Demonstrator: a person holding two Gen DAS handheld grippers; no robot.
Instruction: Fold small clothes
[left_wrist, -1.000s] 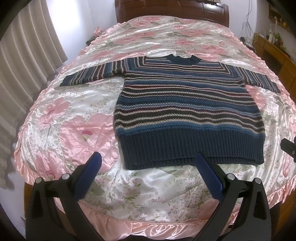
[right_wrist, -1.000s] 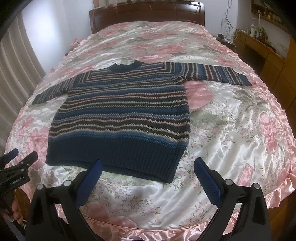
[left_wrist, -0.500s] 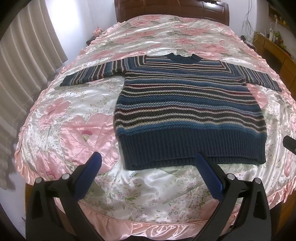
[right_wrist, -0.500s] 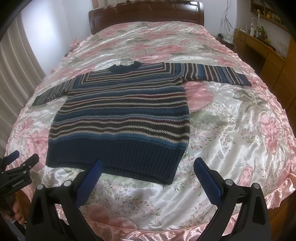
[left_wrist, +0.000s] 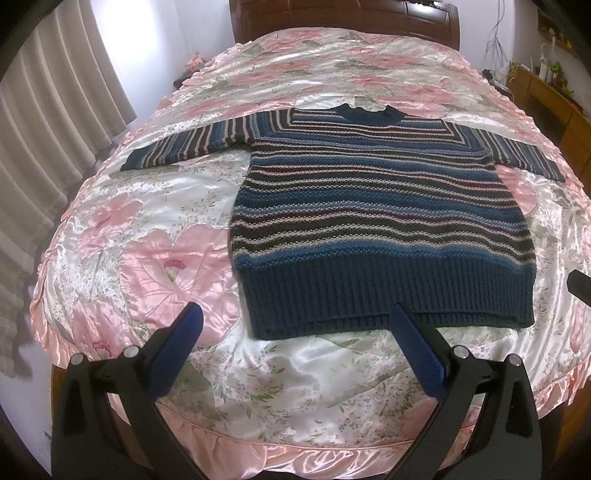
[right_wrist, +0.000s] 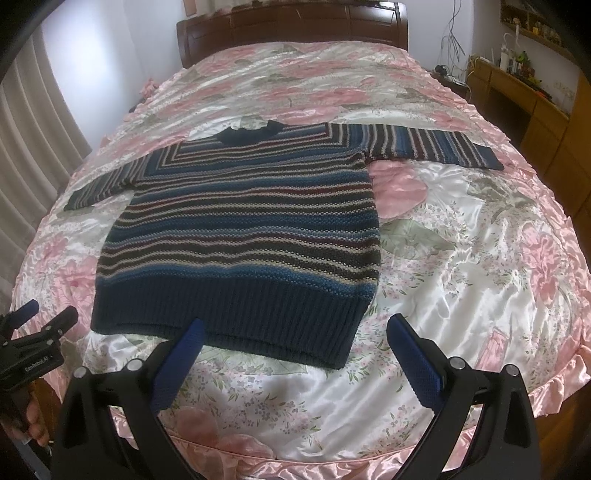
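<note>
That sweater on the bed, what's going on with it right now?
A striped knit sweater lies flat on the floral bedspread, sleeves spread, not yet folded. A person holds two grippers near its hem: the left gripper and right gripper are both open, holding nothing.

My left gripper (left_wrist: 293, 314) sits at the bottom of its frame, blue-padded jaws spread wide with nothing between them. My right gripper (right_wrist: 293, 326) is spread just as wide at the bottom of its own frame. My left hand (right_wrist: 35, 424) shows lower left, wrapped around the handle.
</note>
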